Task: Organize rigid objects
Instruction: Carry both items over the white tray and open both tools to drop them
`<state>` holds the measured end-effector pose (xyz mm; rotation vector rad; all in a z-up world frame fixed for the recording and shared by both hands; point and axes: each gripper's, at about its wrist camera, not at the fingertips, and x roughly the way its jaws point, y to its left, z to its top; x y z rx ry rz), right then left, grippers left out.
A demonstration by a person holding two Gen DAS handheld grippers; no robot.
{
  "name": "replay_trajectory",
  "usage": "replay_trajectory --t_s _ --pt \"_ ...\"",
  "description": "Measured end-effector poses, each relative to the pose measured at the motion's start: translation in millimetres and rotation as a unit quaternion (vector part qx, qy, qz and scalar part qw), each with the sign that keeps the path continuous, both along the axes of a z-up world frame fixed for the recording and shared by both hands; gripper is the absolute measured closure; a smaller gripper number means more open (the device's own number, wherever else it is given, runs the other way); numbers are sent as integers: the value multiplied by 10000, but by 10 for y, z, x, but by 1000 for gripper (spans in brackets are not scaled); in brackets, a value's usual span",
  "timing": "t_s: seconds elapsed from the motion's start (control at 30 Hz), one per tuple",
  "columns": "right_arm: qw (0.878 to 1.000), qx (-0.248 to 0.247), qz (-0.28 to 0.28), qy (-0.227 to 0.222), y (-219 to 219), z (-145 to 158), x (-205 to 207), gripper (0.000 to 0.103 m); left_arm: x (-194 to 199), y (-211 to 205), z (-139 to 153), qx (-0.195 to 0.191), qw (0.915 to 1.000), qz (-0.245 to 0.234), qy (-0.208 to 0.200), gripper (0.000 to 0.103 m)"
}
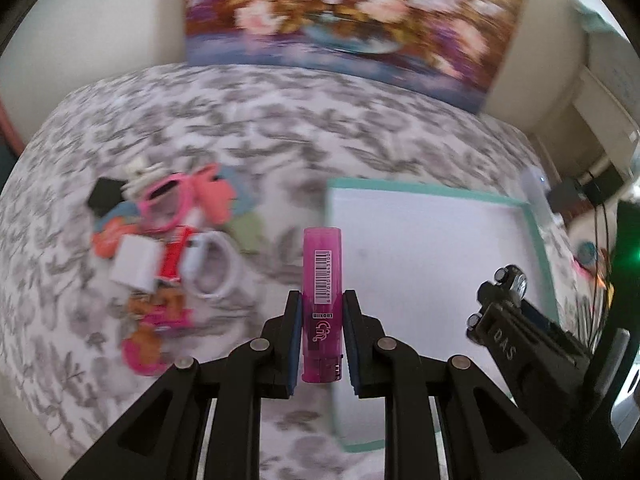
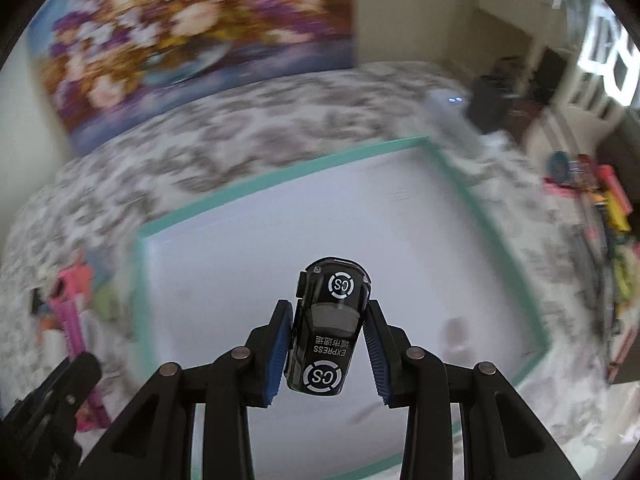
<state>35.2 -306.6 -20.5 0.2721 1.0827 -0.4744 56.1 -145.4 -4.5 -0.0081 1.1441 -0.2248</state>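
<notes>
At the far left, a pile [image 1: 168, 248] of small things lies on the leaf-patterned cloth [image 1: 280, 132] of the surface: pink glasses [image 1: 166, 206], a white ring [image 1: 212, 264], a white block [image 1: 134, 266] and other bits too blurred to tell. A strip of bare cloth separates the pile from the tray [image 1: 542, 240].

The left claw [image 1: 322, 340] is clamped on a pink lighter [image 1: 322, 304], its pads pressing both long sides. The lighter points away from the camera and hangs over the tray's left rim.

The tray, white inside with a teal rim, lies right of the pile. Its floor looks bare in both views, so there is open room across it. Cloth shows beyond its far rim up to a flower picture [image 1: 352, 12] against the wall.

The right claw [image 2: 326, 340] grips a black toy car [image 2: 326, 328], pads on its two sides, above the middle of the tray [image 2: 460, 176]. From the left view the car's wheels [image 1: 500, 276] show over the tray's right part.

Far right, past the tray's right rim, more coloured items [image 2: 604, 208] lie near the surface's edge.
</notes>
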Motion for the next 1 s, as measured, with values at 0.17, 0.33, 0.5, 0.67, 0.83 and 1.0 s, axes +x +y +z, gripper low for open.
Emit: replay_trajectory --t_s 0.17,0.33,0.5,0.67,0.83,1.0 --pt "9993 -115 -368 -4 -319 -2 -138 64 -49 -364 -78 -103 9989 -464 22 83" --pt "9988 -52 -490 34 -449 -63 -186 64 -87 -574 -183 -105 9972 -732 66 83" --pt "9987 31 -466 187 -416 -195 -167 64 -117 -675 -281 168 9957 -905 79 82" --pt "9984 117 -454 314 -405 -281 -158 64 -95 -649 -345 236 9958 -874 158 82" --pt "9985 107 -455 298 -404 -261 -157 62 -76 -637 -327 259 9960 -848 131 77" --pt "9976 189 -639 164 -454 -166 -198 48 -61 -561 -233 206 9971 -731 16 44"
